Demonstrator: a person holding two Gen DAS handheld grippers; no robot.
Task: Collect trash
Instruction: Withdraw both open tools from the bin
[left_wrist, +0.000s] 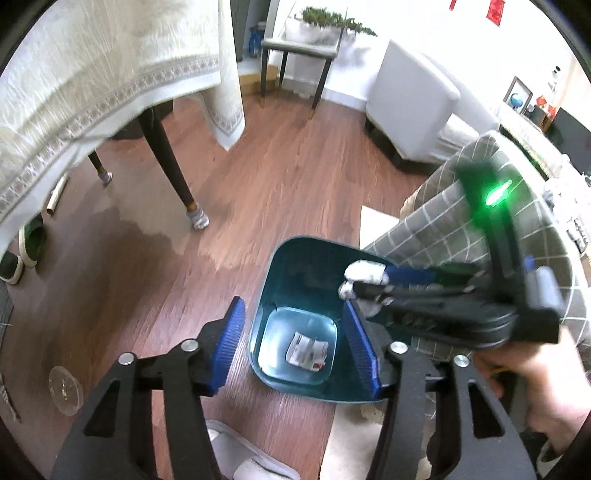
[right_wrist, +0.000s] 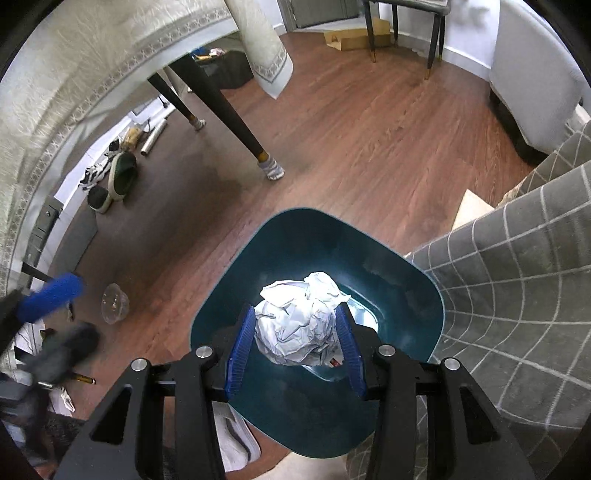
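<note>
A teal trash bin (left_wrist: 266, 280) stands on the wooden floor; it also shows in the right wrist view (right_wrist: 236, 273). A printed paper scrap (left_wrist: 306, 349) lies on its bottom. My right gripper (right_wrist: 295, 343) is shut on a crumpled white paper ball (right_wrist: 299, 325) and holds it over the bin's mouth. In the left wrist view the right gripper (left_wrist: 360, 282) reaches in from the right, over the bin. My left gripper (left_wrist: 295, 350) is open and empty, just above the bin's near rim.
A clear plastic lid (left_wrist: 65, 386) lies on the floor to the left; it also shows in the right wrist view (right_wrist: 115, 302). A cloth-covered table (left_wrist: 92, 81) with dark legs (left_wrist: 173, 173) stands beyond. A grey checked sofa cover (right_wrist: 517, 314) borders the bin's right. Slippers (right_wrist: 123, 177) lie under the table.
</note>
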